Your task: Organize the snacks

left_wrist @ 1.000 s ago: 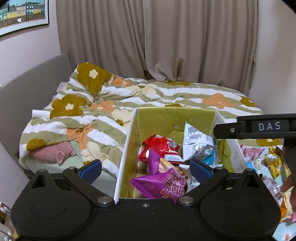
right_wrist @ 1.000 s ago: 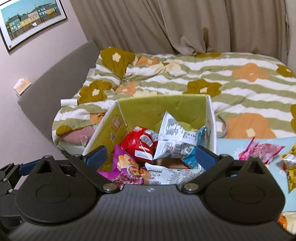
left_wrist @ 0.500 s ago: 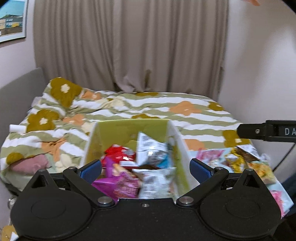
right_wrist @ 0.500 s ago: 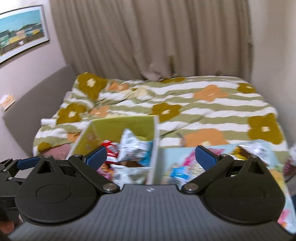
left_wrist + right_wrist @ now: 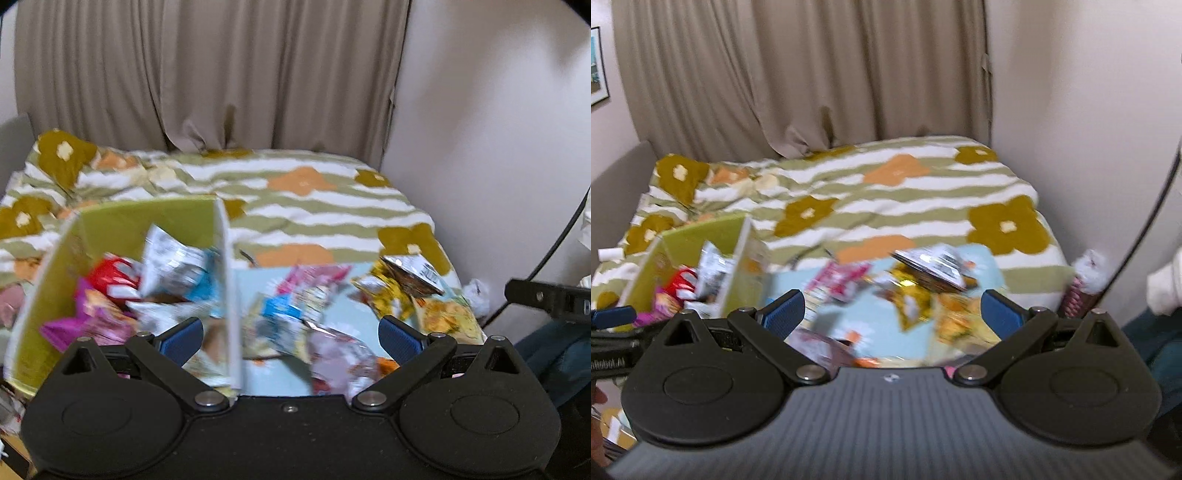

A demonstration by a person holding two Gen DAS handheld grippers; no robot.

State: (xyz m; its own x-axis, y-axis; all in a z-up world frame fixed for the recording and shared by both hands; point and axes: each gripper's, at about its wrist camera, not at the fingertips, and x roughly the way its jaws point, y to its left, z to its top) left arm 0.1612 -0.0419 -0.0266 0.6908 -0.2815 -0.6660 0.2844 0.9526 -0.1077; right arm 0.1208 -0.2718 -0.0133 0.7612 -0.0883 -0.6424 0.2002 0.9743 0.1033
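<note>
My left gripper (image 5: 290,334) spread wide, empty. Right gripper (image 5: 894,308) likewise. Green cardboard box (image 5: 110,221) on bed holds snack packets (image 5: 168,258); loose packets (image 5: 916,295) on blue mat (image 5: 871,317) beside box. Frames blurred.

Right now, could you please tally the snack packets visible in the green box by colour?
Red packet: 1
Purple packet: 1
Silver-white packets: 2
Blue packet: 1
Total: 5 visible, though blur may hide more.

Snack packets (image 5: 314,306) and box (image 5: 225,280) motion-blurred, labels unreadable.
</note>
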